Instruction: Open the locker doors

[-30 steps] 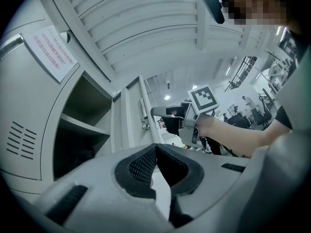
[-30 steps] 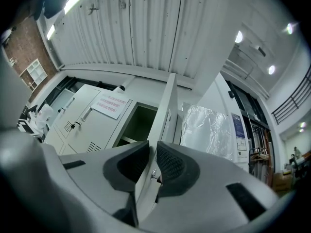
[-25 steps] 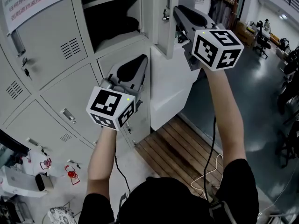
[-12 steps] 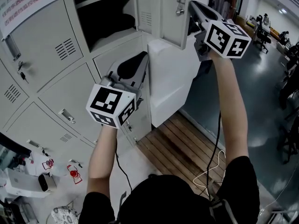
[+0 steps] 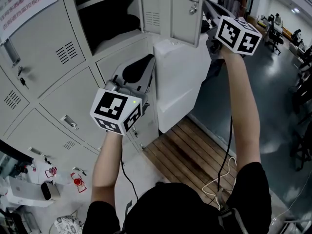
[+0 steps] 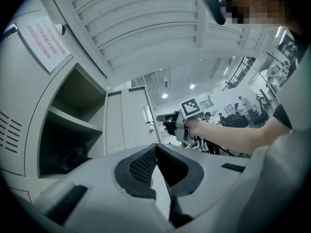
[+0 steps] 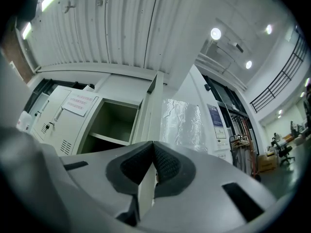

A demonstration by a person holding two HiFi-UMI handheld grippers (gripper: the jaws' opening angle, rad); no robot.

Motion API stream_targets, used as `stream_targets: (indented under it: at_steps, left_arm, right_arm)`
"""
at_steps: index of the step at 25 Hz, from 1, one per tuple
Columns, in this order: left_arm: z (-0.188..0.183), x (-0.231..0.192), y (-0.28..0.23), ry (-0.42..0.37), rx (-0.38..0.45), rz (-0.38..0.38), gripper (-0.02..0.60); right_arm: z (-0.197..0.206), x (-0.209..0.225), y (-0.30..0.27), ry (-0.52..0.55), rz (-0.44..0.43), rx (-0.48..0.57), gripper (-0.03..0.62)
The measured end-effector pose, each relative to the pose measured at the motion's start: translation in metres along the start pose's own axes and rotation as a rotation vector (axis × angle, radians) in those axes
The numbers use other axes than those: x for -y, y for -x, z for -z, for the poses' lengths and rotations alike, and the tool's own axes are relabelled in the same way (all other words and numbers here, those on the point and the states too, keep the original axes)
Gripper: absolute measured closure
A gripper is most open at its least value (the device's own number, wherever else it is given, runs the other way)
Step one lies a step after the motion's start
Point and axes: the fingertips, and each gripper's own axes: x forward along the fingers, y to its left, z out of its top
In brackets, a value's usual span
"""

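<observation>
The upper locker door [image 5: 170, 9] stands swung out from its open compartment [image 5: 107, 18]. My right gripper [image 5: 204, 8] is at the door's free edge near the latch, shut on it. In the right gripper view that door edge [image 7: 148, 115] runs up from between the closed pads of the right gripper [image 7: 153, 145]. Below, the lower locker door [image 5: 178, 82] also hangs open. My left gripper [image 5: 148, 62] is at that door's edge. A thin pale panel [image 6: 158, 188] sits pinched in the shut left gripper [image 6: 155, 147], and the right gripper [image 6: 167, 123] shows beyond.
Closed lockers [image 5: 63, 52] with keys and vents fill the left, and a paper notice [image 5: 22, 4] hangs at the top left. A wooden slat platform [image 5: 190, 155] and a cable [image 5: 219, 179] lie below. Small items [image 5: 29, 189] sit at the bottom left. Chairs [image 5: 273, 38] stand far right.
My right gripper has moved up and right, the upper door swinging wider with it. The left gripper has stayed in place.
</observation>
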Motion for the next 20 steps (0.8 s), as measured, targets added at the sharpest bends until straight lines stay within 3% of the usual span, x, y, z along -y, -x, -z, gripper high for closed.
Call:
stream_targets:
  at_steps: [12, 20]
  left_arm:
    - [0.003, -0.008, 0.005, -0.009, -0.016, -0.017, 0.563]
    - [0.001, -0.007, 0.019, 0.008, -0.015, -0.003, 0.563]
  right_arm:
    - [0.010, 0.020, -0.005, -0.031, 0.035, -0.014, 0.588]
    - [0.003, 0.011, 0.015, -0.019, 0.061, -0.015, 0.588]
